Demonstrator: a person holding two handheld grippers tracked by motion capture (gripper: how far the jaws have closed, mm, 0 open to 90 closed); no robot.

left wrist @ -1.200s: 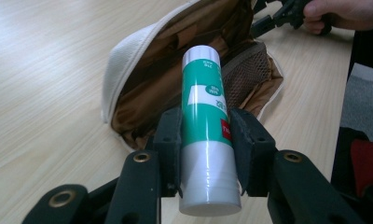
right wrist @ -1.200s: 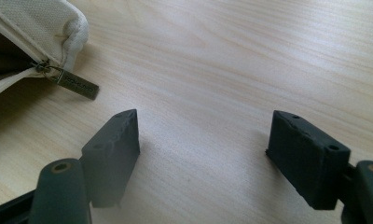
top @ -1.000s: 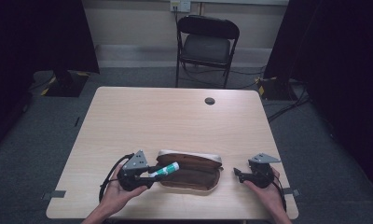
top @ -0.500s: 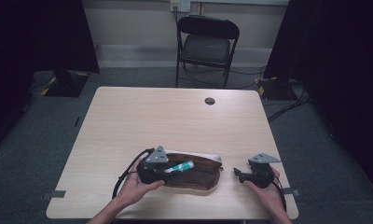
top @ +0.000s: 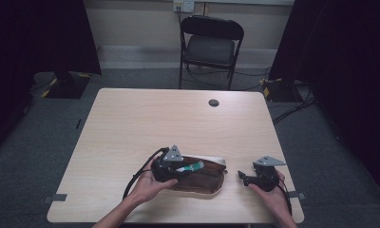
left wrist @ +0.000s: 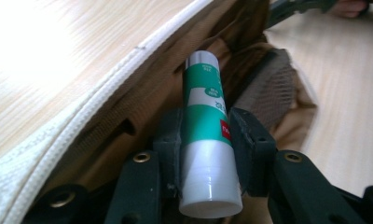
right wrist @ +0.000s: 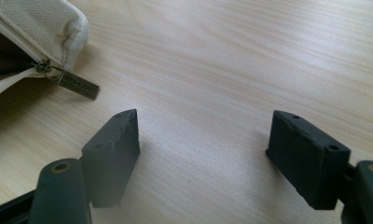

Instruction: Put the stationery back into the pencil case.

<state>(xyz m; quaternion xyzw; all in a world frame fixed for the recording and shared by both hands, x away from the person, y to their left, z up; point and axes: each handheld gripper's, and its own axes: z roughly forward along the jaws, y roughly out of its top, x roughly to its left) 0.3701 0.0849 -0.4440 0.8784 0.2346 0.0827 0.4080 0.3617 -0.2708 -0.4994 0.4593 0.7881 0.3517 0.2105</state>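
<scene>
- High view: An open brown pouch with a cream zip edge lies near the front of a light wooden tabletop. The left gripper hangs over the pouch's left end, holding a green-and-white glue stick across the opening. The right gripper rests just right of the pouch, held in the person's right hand. A black folding chair stands beyond the far edge.
- Left gripper view: The fingers are clamped on the glue stick around its middle, white cap end nearest the camera, the other end pointing into the pouch and its brown lining. The cream zip curves along the left. The stick carries white lettering and a red patch, too blurred to read.
- Right gripper view: The fingers stand wide apart over bare tabletop, gripping nothing. The pouch's cream corner shows at upper left, its metal zip pull lying flat on the wood; the engraving is illegible.
</scene>
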